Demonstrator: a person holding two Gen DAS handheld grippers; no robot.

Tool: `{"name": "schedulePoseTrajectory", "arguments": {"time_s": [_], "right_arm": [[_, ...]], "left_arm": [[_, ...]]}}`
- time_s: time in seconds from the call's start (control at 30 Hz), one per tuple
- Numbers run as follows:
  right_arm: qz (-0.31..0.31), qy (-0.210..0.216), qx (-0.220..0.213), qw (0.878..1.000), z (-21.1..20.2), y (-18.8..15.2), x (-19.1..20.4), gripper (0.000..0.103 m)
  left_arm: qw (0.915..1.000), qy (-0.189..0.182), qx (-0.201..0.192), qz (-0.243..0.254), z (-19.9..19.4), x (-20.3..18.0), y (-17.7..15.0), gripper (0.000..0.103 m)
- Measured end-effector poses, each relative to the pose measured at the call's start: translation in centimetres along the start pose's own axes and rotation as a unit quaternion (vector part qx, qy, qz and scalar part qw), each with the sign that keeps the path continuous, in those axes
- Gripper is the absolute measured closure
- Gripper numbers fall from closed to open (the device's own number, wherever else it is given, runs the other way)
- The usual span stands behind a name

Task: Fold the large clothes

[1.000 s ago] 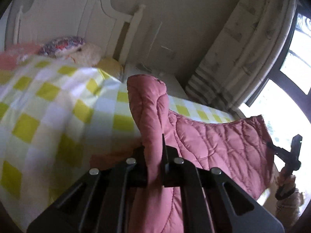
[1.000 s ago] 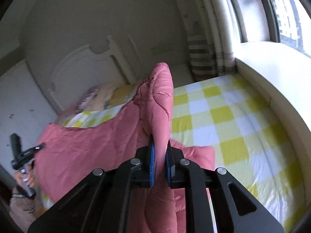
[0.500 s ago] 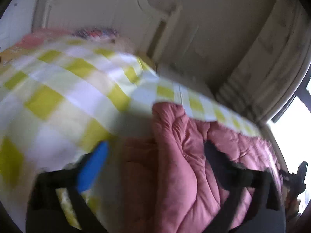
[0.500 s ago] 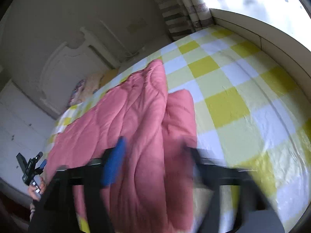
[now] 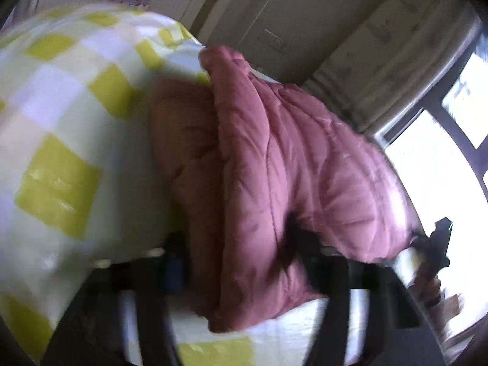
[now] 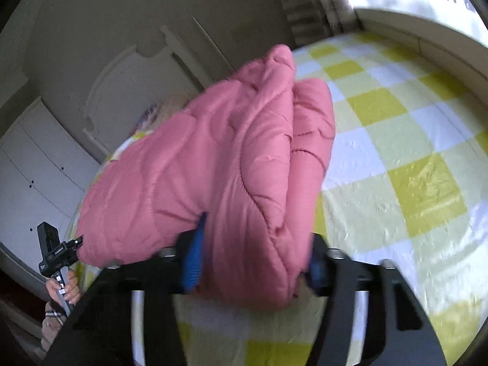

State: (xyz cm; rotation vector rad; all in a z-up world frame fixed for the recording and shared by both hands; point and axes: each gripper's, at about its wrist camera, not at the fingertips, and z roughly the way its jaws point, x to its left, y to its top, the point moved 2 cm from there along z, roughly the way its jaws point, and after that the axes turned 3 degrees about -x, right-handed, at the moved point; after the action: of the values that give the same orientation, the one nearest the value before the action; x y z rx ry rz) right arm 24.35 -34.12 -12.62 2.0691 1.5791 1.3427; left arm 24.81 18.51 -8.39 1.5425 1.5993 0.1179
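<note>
A pink quilted jacket [image 5: 274, 167] lies folded over on itself on a bed with a yellow and white checked sheet [image 5: 58, 122]. My left gripper [image 5: 235, 262] is open, its fingers wide apart on either side of the jacket's near edge. The jacket also shows in the right wrist view [image 6: 219, 164]. My right gripper [image 6: 253, 259] is open too, with its blue-padded fingers [image 6: 193, 259] straddling the other near corner. The image is motion-blurred. The left gripper [image 6: 52, 253] shows at far left in the right wrist view.
A white headboard [image 6: 122, 91] and pillows stand at the head of the bed. Curtains [image 5: 396, 55] and a bright window [image 5: 442, 152] lie on the right. A white window ledge [image 6: 427, 30] runs along the bed's far side. White cabinets [image 6: 33, 167] stand at the left.
Both grippers were shut on the jacket and held it up. They lowered it onto the bed and opened, letting the jacket drop folded onto the sheet.
</note>
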Motion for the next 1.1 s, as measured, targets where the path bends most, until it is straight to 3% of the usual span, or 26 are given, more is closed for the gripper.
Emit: {"name": "schedulePoseTrajectory", "arguments": {"time_s": [0.03, 0.07, 0.33, 0.4, 0.43, 0.47, 0.5, 0.53, 0.6, 0.63, 0.7, 0.87, 0.97, 1.0, 1.03, 1.07, 1.1], "right_arm": [[0.005, 0.003, -0.004, 1.000, -0.8, -0.7, 0.2, 0.058], [0.006, 0.004, -0.005, 1.000, -1.5, -1.4, 0.4, 0.058], [0.008, 0.035, 0.025, 0.999, -10.1, -9.9, 1.0, 0.056], [-0.002, 0.034, 0.026, 0.999, -11.6, -11.2, 1.1, 0.050], [-0.009, 0.019, 0.022, 1.000, -12.1, -11.2, 1.1, 0.038], [-0.016, -0.003, 0.007, 1.000, -12.9, -10.6, 1.3, 0.020], [-0.018, -0.027, -0.022, 0.999, -13.8, -9.4, 1.6, 0.010], [-0.020, -0.049, -0.063, 0.997, -14.9, -8.1, 2.1, 0.006], [-0.046, -0.074, -0.114, 0.990, -16.4, -6.3, 4.3, 0.006], [-0.079, -0.077, -0.121, 0.986, -16.3, -5.6, 6.3, 0.006], [-0.135, -0.086, -0.117, 0.980, -14.9, -5.1, 9.8, 0.006], [-0.273, -0.122, -0.055, 0.953, -6.6, -6.4, 18.6, 0.006], [-0.319, -0.150, -0.011, 0.936, -0.5, -6.3, 20.1, 0.006], [-0.340, -0.170, 0.038, 0.924, 2.9, -6.8, 19.5, 0.006], [-0.325, -0.155, 0.061, 0.931, 4.9, -7.1, 18.3, 0.005], [-0.296, -0.129, 0.061, 0.944, 5.5, -6.6, 17.2, 0.005], [-0.263, -0.111, 0.069, 0.956, 5.9, -5.9, 16.2, 0.005]], "left_arm": [[0.9999, -0.012, -0.010, -0.005, -0.9, -0.4, -0.3, 0.073], [0.9997, -0.019, -0.012, -0.006, -1.6, -0.6, -0.7, 0.076], [0.9992, -0.038, 0.013, 0.003, -10.0, -0.1, -9.0, 0.074], [0.9992, -0.037, 0.012, 0.007, -10.8, 0.1, -10.3, 0.060], [0.9996, -0.024, 0.008, 0.014, -11.2, 0.3, -10.7, 0.054], [0.9997, -0.003, -0.008, 0.021, -11.9, 0.7, -10.8, 0.042], [0.9991, 0.022, -0.027, 0.023, -12.7, 0.9, -10.7, 0.031], [0.9973, 0.049, -0.050, 0.024, -13.6, 0.7, -10.1, 0.030], [0.9881, 0.088, -0.116, 0.048, -15.8, -1.5, -8.8, 0.023], [0.9811, 0.097, -0.150, 0.074, -16.8, -3.5, -8.3, 0.019], [0.9705, 0.101, -0.176, 0.130, -17.1, -7.1, -8.1, 0.008], [0.9288, 0.183, -0.144, 0.289, -9.9, -15.2, -8.2, 0.007], [0.9187, 0.205, -0.101, 0.322, -4.3, -17.0, -6.9, 0.007], [0.9083, 0.229, -0.096, 0.336, -2.4, -17.0, -6.9, 0.007], [0.8973, 0.261, -0.073, 0.348, 0.6, -15.9, -6.9, 0.006], [0.9051, 0.254, -0.050, 0.338, 2.3, -14.6, -6.6, 0.006], [0.9250, 0.229, -0.030, 0.302, 3.4, -12.9, -6.3, 0.005]]}}
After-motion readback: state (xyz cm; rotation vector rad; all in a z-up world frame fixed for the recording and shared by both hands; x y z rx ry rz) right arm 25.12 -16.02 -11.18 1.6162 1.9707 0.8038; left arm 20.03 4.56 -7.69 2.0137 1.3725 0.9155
